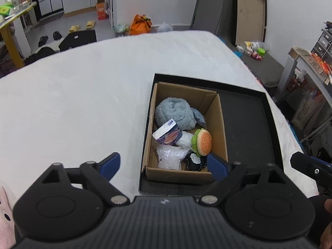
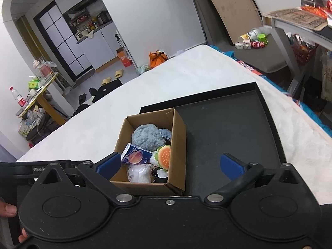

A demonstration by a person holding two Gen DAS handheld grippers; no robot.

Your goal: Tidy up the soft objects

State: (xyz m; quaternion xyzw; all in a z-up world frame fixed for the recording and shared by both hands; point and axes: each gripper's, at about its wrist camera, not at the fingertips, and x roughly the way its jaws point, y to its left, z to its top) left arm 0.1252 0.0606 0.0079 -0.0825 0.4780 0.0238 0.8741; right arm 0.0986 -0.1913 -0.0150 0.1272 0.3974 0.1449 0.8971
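Observation:
A cardboard box [image 1: 215,124] stands in the left part of a shallow black tray [image 1: 244,128] on a white fleecy surface [image 1: 83,103]. Inside lie a grey-blue plush [image 1: 174,114], a burger plush [image 1: 204,142], a tissue pack [image 1: 168,133], a clear bag of beads [image 1: 169,157] and a black-and-white plush [image 1: 195,161]. My left gripper [image 1: 164,167] hovers open over the box's near end with nothing between its blue pads. My right gripper [image 2: 170,164] is open too, above the box [image 2: 178,141] and the tray [image 2: 224,137], and holds nothing.
A pink soft thing [image 1: 4,207] shows at the lower left edge of the left wrist view. The right half of the tray is bare. Beyond the white surface are floor clutter, an orange bag [image 1: 141,25], a yellow table [image 2: 41,95] and shelves at the right.

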